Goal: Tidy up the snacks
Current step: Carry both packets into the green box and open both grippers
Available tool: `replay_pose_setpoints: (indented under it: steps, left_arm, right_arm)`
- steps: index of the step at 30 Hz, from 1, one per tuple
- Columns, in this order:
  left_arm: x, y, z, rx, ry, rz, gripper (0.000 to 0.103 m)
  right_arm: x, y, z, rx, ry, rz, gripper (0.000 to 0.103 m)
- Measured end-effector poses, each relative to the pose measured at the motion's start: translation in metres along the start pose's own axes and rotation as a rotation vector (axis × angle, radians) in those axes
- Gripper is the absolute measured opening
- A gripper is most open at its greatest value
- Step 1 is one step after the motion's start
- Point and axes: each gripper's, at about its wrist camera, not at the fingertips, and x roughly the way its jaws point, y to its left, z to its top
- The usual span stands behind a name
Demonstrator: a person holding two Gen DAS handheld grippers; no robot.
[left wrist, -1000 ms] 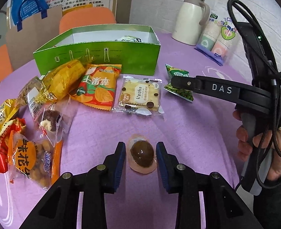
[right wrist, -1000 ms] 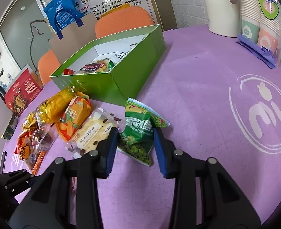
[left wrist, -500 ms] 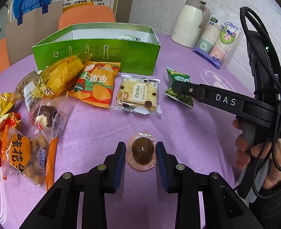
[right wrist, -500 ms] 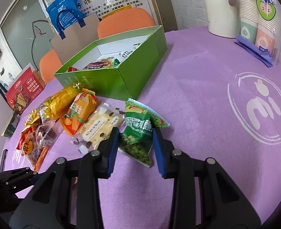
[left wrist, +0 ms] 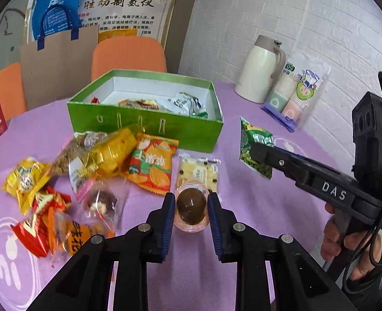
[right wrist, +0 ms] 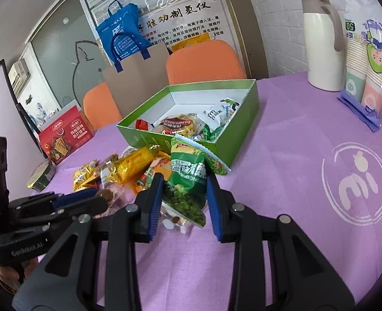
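My left gripper [left wrist: 191, 199] holds a brown egg in a clear packet [left wrist: 191, 207] lifted off the purple table; its jaws are closing, with the blue pads pressed on the egg's sides. My right gripper [right wrist: 185, 181] grips a green pea packet [right wrist: 188, 171] raised above the table, jaws closing on it too. The pea packet [left wrist: 253, 140] also shows hanging in the left wrist view. Behind stands the open green box [left wrist: 149, 127] with several snacks inside. Loose snacks lie in front of it: an orange chips pack [left wrist: 152, 165], a cracker packet [left wrist: 198, 173] and yellow packs [left wrist: 113, 153].
A cream jug [left wrist: 261, 70] and a pack of paper cups [left wrist: 294, 96] stand at the back right. A red box [right wrist: 66, 134] and a small tin [right wrist: 41, 173] sit at the far left. Orange chairs [right wrist: 203, 62] ring the table's far side.
Both grippers have risen, lifting the egg packet and the pea packet off the table. Each pair of jaws has narrowed onto its packet.
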Motion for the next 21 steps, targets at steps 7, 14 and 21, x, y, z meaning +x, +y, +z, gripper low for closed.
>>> replay_pose_setpoints:
  steps: [7,14,21]
  left_arm:
    - [0.003,0.012,0.07,0.006,-0.061,0.033,0.025]
    - [0.037,0.024,0.117,-0.013,-0.047,0.042,0.025]
    - [0.087,0.047,0.139,-0.061,0.01,0.06,0.026]
  right_arm:
    - [0.016,0.007,0.032,-0.065,-0.025,-0.029,0.035]
    - [0.049,-0.005,0.055,-0.073,-0.004,-0.039,0.035]
    - [0.08,-0.013,0.064,-0.089,0.024,-0.042,0.035]
